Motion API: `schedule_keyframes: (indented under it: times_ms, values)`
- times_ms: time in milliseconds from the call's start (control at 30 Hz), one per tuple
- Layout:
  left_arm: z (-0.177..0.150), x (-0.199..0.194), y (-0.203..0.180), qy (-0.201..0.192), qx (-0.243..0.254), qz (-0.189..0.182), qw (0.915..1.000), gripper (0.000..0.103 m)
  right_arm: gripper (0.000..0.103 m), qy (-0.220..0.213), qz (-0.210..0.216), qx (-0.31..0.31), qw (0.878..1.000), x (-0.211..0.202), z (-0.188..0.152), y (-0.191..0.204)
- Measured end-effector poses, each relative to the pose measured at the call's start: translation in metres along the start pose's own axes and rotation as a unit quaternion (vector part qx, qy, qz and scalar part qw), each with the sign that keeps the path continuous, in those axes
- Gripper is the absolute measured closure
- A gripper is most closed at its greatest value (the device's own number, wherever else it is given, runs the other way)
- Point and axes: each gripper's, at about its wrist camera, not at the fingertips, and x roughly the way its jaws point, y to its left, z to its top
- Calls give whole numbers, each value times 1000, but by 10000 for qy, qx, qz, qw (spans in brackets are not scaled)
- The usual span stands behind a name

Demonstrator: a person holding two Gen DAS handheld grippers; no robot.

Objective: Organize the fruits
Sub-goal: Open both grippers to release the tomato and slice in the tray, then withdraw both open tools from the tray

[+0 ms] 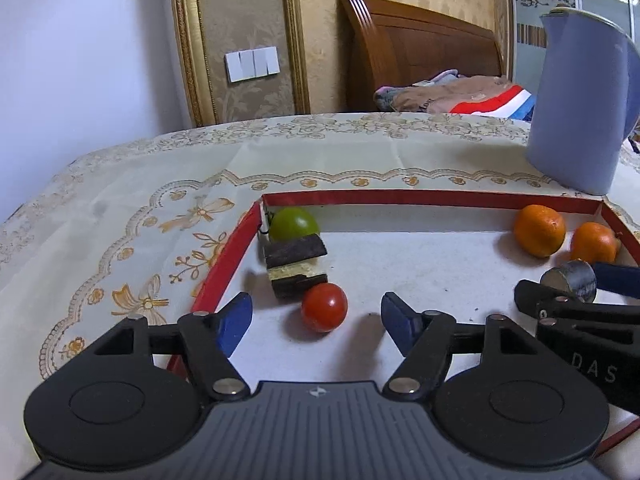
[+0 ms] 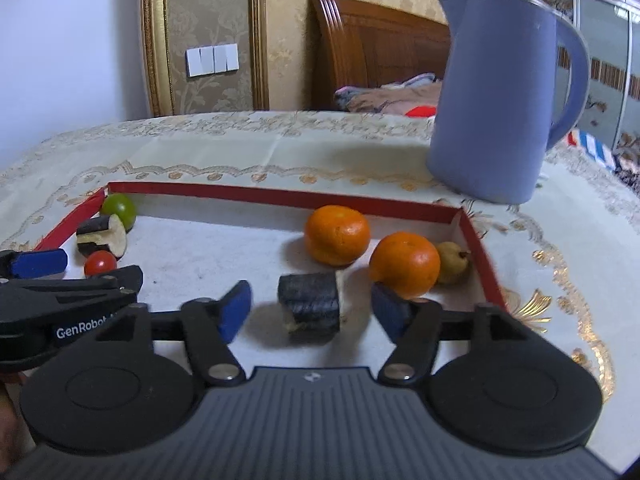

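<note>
Behind our table we see gilt-patterned wallpaper, a white switch panel (image 1: 252,64) and a wooden headboard (image 2: 372,48). On the floral tablecloth (image 1: 120,208) lies a shallow red-rimmed tray (image 1: 400,197), with a lilac kettle (image 2: 496,112) standing just past its rim at two o'clock from our right gripper.

Our left gripper (image 1: 316,320) is released, its blue pads spread wide; the red tomato (image 1: 324,307) sits on the tray floor between them, untouched by either pad. At eleven o'clock from it lie a cut dark-skinned chunk (image 1: 295,266) and, in the tray's corner, a green fruit (image 1: 294,222) touching that chunk.

Our right gripper (image 2: 310,314) is likewise let go, jaws apart around a second dark-skinned piece (image 2: 312,300), which stands clear of both pads. At one o'clock are two oranges: the nearer orange (image 2: 404,264) just beside the right pad, the farther orange (image 2: 337,235) at twelve. A small yellowish pear (image 2: 454,262) rests in the tray's right corner against the nearer orange.
</note>
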Motion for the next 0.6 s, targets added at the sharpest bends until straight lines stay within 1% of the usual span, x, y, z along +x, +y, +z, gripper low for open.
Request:
schedule_keyframes:
  times_ms: [33,67,167,267,367,467,600]
  values:
    - [0,0,0,-13,-14,0,10000,32,18,-28,-16,24,10000,-1,0,-1]
    - [0,0,0,-17,-10,3,10000,32,16,-62,-51,53,10000,-2,0,-1]
    - [-1,-1,0,-33,0,-7,10000,32,16,-145,-111,58,9998,-5,0,-3]
    - [0,0,1,-31,-18,12,10000,32,16,-139,-165,10,9998,-5,-1,-2]
    - [0,0,5,8,-125,-1,9999,32,16,-169,-209,12,9996,-6,-2,-3]
    - [-1,0,8,48,-194,-34,9998,32,10,-223,-252,90,9994,-10,-4,-7]
    - [-3,-8,8,-82,-131,-37,9999,32,8,-297,-241,193,9991,-15,-6,-12]
